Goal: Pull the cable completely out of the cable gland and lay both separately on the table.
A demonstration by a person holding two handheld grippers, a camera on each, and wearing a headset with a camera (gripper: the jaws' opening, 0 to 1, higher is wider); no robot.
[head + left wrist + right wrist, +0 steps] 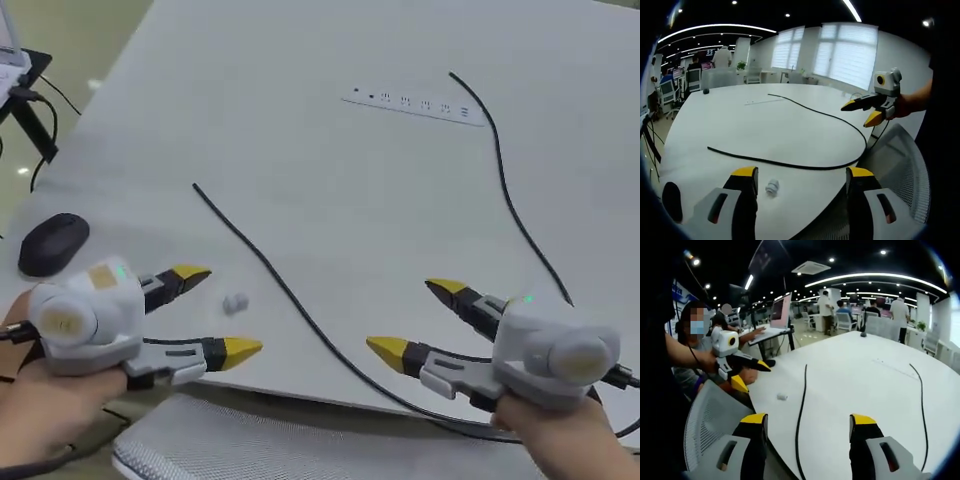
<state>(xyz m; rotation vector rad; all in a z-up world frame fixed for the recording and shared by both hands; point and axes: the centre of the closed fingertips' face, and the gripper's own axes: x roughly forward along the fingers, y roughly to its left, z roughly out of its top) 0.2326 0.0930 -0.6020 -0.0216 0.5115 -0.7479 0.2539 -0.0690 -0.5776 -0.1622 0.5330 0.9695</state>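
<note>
Held the left gripper point(218, 310) low at the near edge of the white table point(330, 170), jaws released and spread wide, gripping nothing. Held the right gripper point(412, 317) at the same near edge, jaws likewise parted and empty, yellow tips pointed inward toward the left one. Found the cable gland point(235, 303), small and pale, lying on the table just ahead of the left gripper's tips and touching neither of them. Found the black cable point(285, 292) lying on the table near the gland but apart from it. Traced 1 end from mid-table diagonally down to the near edge between the 2 grippers. In the left gripper view, followed it round in 1 long bend past the right gripper and back up the table toward the far side. Noted a white power strip point(410, 104) far across the table, just beside the cable's far strand, and a dark mouse point(53, 243) near the table's left edge, well apart from the gland. Noted a grey mesh chair back point(200, 445) below the table edge, under the left gripper.
</note>
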